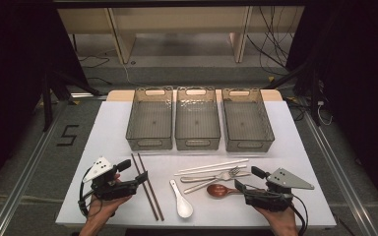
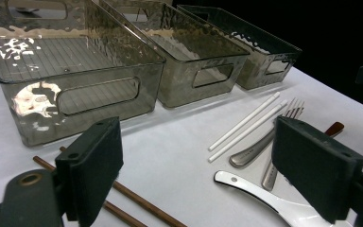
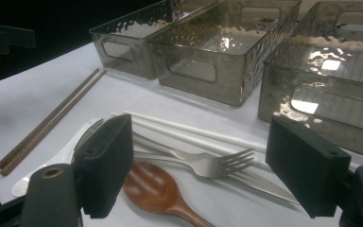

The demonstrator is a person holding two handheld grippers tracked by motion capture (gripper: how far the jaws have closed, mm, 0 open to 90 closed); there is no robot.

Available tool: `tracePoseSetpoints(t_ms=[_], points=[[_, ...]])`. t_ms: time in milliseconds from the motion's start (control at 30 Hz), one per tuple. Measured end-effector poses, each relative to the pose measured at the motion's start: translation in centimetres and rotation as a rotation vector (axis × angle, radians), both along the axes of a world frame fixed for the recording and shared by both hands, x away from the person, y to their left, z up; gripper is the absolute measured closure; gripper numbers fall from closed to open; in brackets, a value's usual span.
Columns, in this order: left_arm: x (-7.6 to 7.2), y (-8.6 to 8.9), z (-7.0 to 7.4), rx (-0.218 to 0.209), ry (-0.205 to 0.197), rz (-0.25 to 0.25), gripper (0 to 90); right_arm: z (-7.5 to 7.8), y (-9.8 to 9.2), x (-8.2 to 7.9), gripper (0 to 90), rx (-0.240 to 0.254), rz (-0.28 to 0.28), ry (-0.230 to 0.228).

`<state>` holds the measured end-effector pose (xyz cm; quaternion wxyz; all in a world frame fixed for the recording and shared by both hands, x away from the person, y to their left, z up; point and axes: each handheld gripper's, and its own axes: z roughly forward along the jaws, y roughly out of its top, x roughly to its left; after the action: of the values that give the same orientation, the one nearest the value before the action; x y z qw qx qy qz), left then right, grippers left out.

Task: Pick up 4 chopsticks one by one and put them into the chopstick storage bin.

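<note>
White spoon [image 2: 283, 208]: bowl cut off by the left gripper view's bottom edge. Brown chopsticks [image 2: 137, 204]: partly behind a jaw. Wooden spoon [image 3: 158, 191]: handle end cut off in the right gripper view.

White-covered table [image 1: 285, 147]; three clear smoky bins [image 1: 197, 125] side by side along the far half; near half, left to right: brown chopsticks [image 1: 147, 187], white ceramic spoon [image 1: 182, 200], white chopsticks [image 1: 211, 167], metal forks [image 1: 216, 177], wooden spoon [image 1: 220, 191].
</note>
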<state>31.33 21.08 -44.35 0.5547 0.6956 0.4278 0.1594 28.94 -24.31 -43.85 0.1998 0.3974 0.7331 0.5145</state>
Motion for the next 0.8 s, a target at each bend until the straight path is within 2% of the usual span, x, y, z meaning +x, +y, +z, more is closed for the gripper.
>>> tracePoseSetpoints(t_ms=[233,400,500,800], points=[[0.0,0.0,0.0,0.002,0.003,0.000,16.7,0.6,0.4,0.5,25.9,-0.036,0.044,0.011],[0.1,0.0,-0.1,0.002,0.002,-0.001,16.6,1.5,0.7,1.4,26.8,-0.106,0.081,0.015],[0.1,-0.1,-0.1,0.001,0.003,-0.001,16.6,2.7,1.0,2.2,26.8,-0.151,0.115,0.013],[0.2,0.0,0.0,0.002,0.002,-0.001,16.6,5.4,2.8,4.9,28.9,-0.281,0.206,0.028]])
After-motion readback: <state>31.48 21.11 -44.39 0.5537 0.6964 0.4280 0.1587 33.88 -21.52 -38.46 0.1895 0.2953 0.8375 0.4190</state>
